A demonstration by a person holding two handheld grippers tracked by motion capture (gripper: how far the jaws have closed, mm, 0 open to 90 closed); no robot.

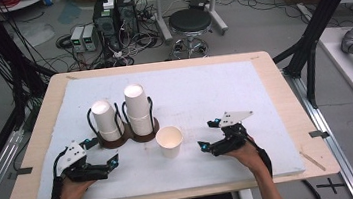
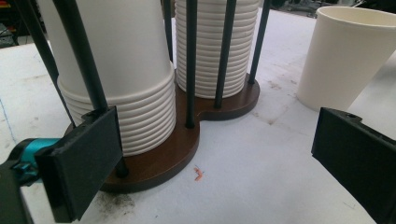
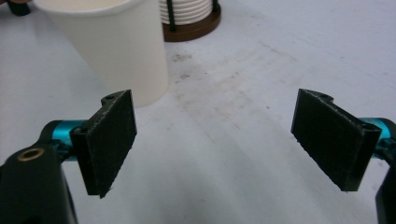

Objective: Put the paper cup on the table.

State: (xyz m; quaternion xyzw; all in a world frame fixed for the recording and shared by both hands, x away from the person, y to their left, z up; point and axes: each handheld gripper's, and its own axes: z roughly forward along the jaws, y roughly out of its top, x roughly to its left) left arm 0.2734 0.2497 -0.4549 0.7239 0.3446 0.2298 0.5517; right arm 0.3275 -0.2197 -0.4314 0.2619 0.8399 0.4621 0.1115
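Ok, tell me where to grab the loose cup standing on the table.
Grip the cup across its side wall just below the open rim, coming in level from the right with the right gripper. It stands upright, clear on that side, and those jaws are already open.

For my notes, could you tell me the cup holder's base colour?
Dark brown base, best seen in the left gripper view.

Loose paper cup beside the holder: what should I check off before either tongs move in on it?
1. Paper cup upright, mouth up, standing free on the white mat: ok.
2. Right tongs open, nothing between the jaws: ok.
3. Left tongs open, nothing held: ok.
4. Gap between cup and brown cup holder: ok, apart.
5. Both stacks of cups seated inside the holder's rods: ok.
6. Cup empty inside: ok in the high view.
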